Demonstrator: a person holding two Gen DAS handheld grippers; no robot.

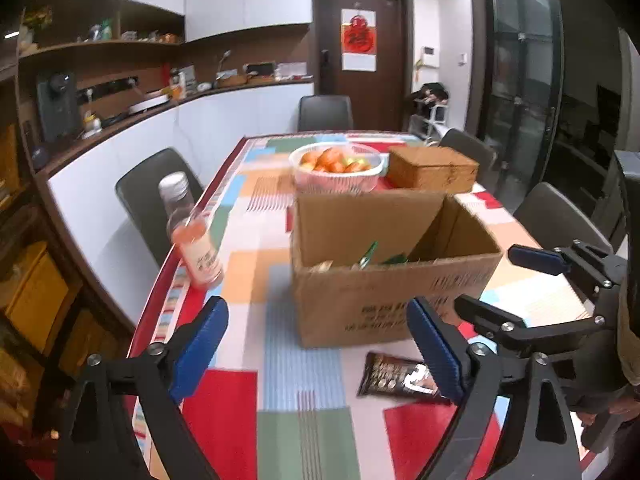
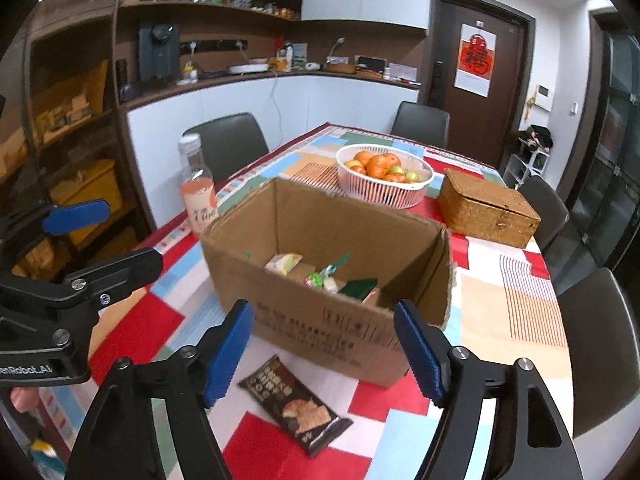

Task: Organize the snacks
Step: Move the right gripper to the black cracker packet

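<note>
An open cardboard box (image 1: 384, 292) (image 2: 320, 304) stands on the patterned table and holds several snack packets (image 2: 324, 278). A dark snack packet (image 2: 296, 408) (image 1: 394, 376) lies flat on the table in front of the box. My left gripper (image 1: 316, 350) is open and empty, held above the table in front of the box, left of the packet. My right gripper (image 2: 324, 352) is open and empty, above the dark packet. The right gripper also shows at the right of the left wrist view (image 1: 520, 280). The left gripper shows at the left of the right wrist view (image 2: 100, 236).
A pink drink bottle (image 1: 192, 232) (image 2: 198, 188) stands left of the box near the table edge. A white basket of fruit (image 2: 384, 174) (image 1: 336, 170) and a woven lidded box (image 2: 486, 208) (image 1: 432, 168) sit behind the box. Dark chairs (image 2: 596, 344) surround the table.
</note>
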